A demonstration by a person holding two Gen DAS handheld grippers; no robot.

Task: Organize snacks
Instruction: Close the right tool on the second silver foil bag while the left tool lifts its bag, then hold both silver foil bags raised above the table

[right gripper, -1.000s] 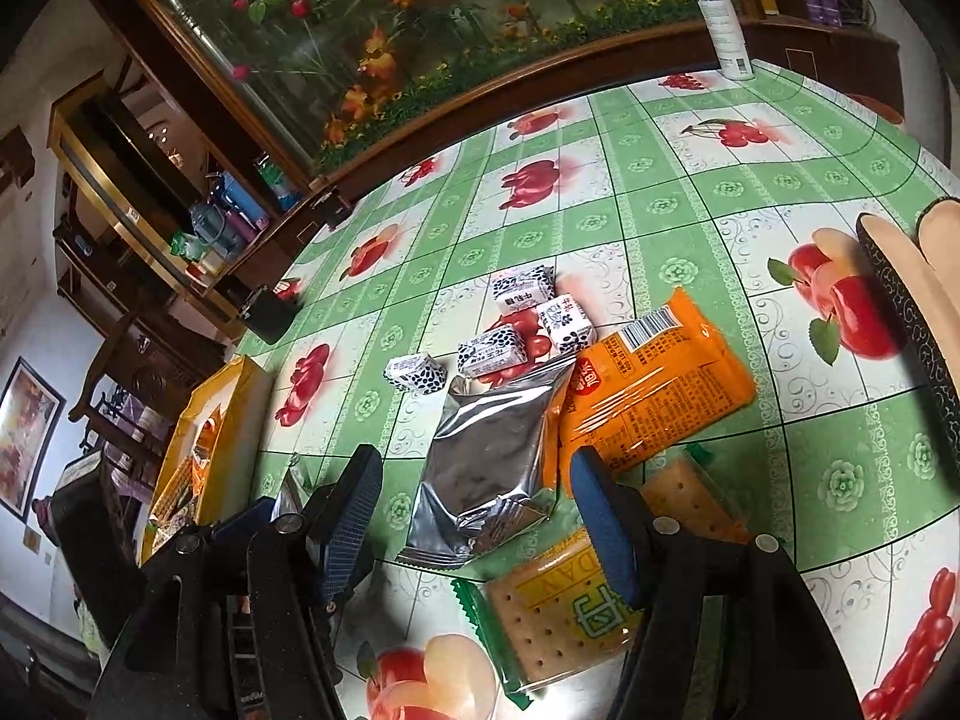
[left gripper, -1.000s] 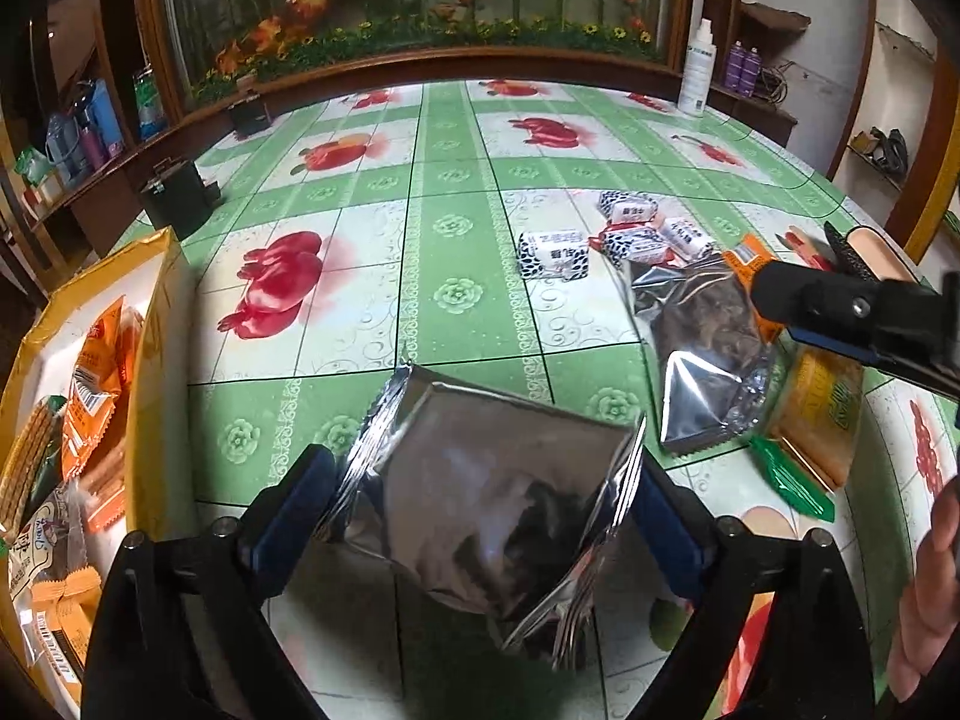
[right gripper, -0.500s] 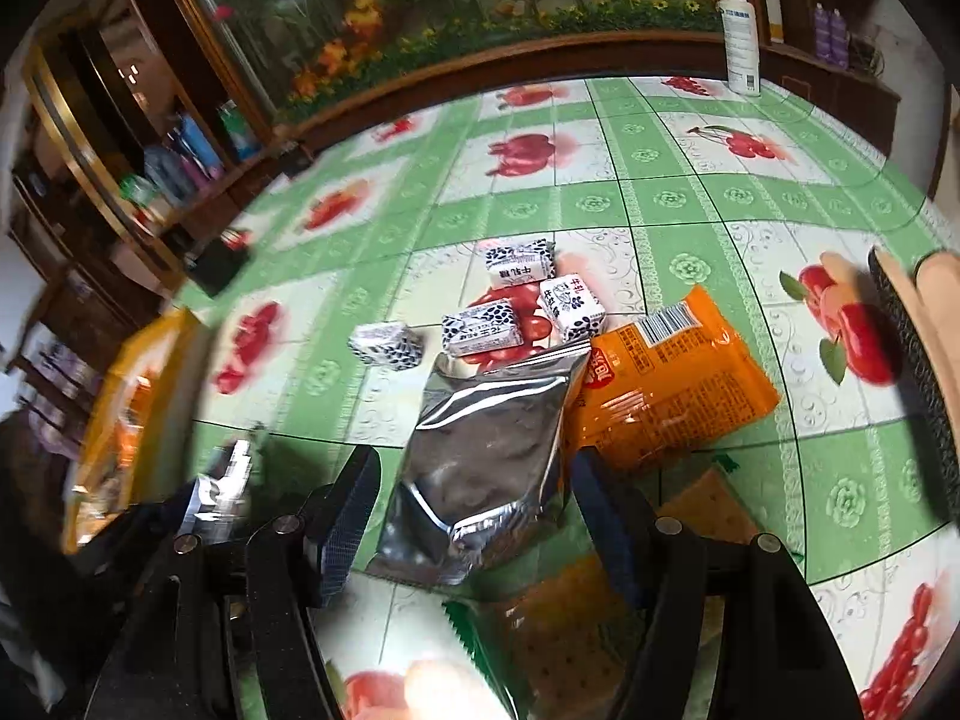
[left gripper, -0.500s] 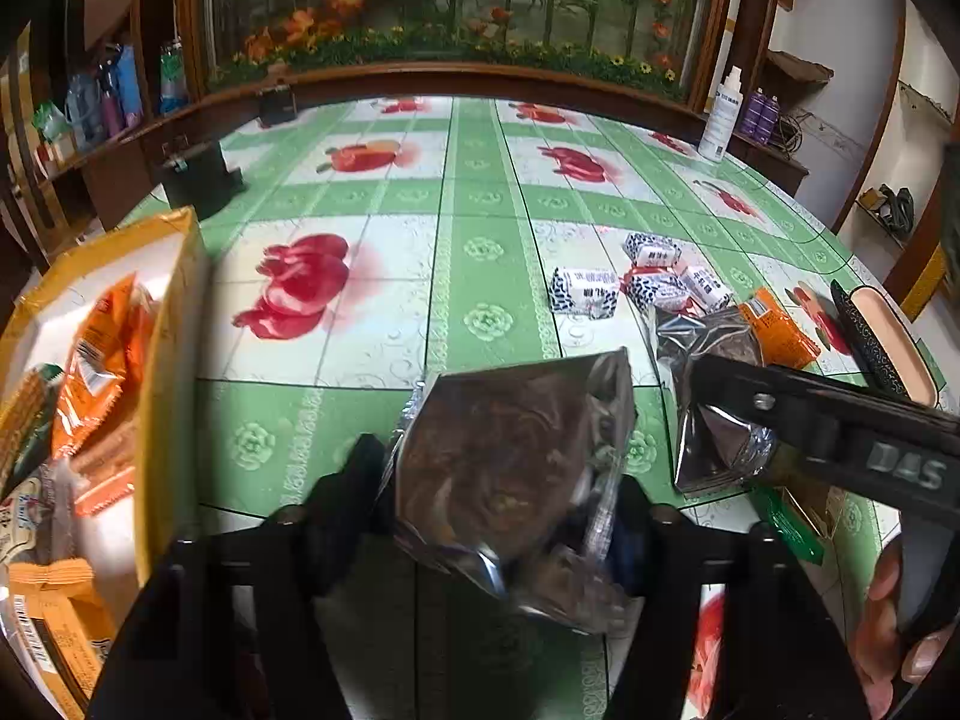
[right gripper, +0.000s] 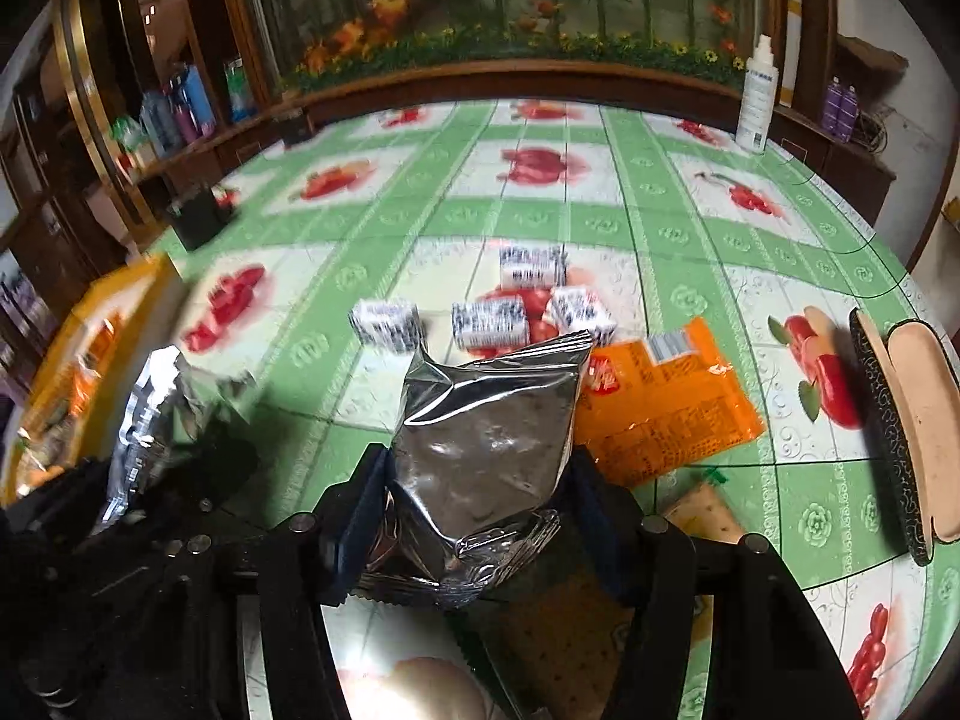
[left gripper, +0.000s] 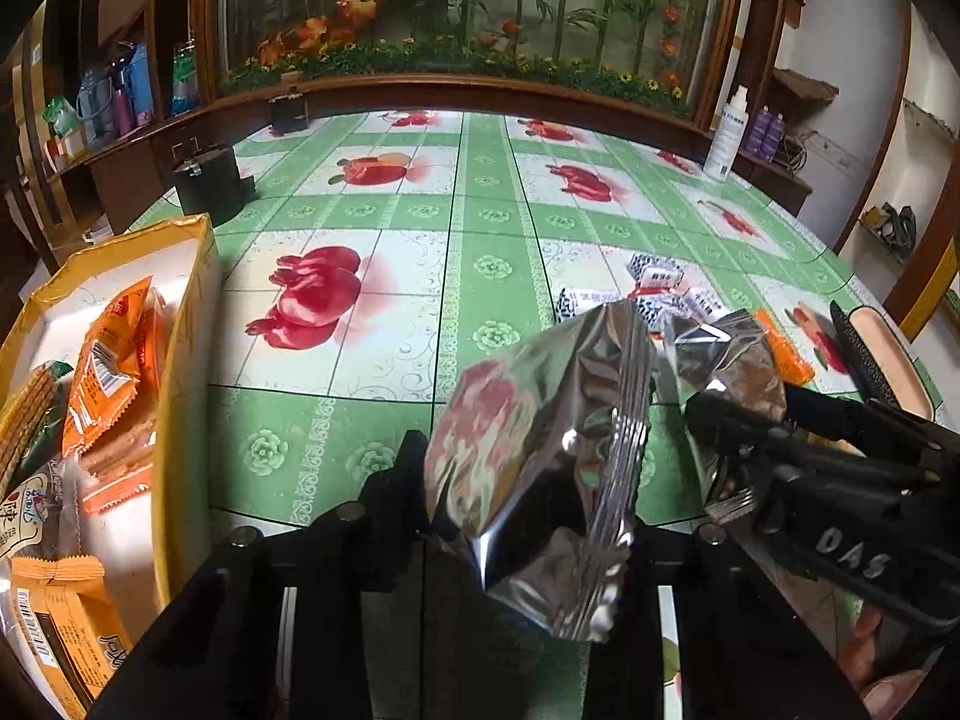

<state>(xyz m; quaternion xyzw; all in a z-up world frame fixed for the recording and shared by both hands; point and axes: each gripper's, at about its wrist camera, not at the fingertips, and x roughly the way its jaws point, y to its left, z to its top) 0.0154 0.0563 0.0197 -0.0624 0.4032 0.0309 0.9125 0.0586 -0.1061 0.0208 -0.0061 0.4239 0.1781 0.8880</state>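
Note:
My left gripper [left gripper: 528, 468] is closing on a silver foil snack packet [left gripper: 540, 432]. Its pads press the packet, which is crumpled and raised off the green tablecloth. A yellow box [left gripper: 180, 360] with several orange and brown snack packs stands at the left. My right gripper [right gripper: 480, 480] is closing around a second silver packet [right gripper: 486, 420], and both fingers touch its sides. In the right wrist view the left-held packet [right gripper: 150, 408] shows at the left. In the left wrist view the right gripper [left gripper: 756, 405] reaches in from the right onto the second packet [left gripper: 726, 360].
An orange packet [right gripper: 666, 402] lies right of the second silver packet and a cracker pack [right gripper: 702, 510] lies under my right finger. Several small black-and-white wrapped sweets [right gripper: 489, 324] lie beyond. A black-rimmed tan case [right gripper: 906, 420], a white bottle [right gripper: 756, 96] and a black box [left gripper: 207, 180] stand nearby.
The left jaws have closed on the first silver packet, crumpling and tilting it up. The right gripper has moved forward over the second packet and narrowed around it.

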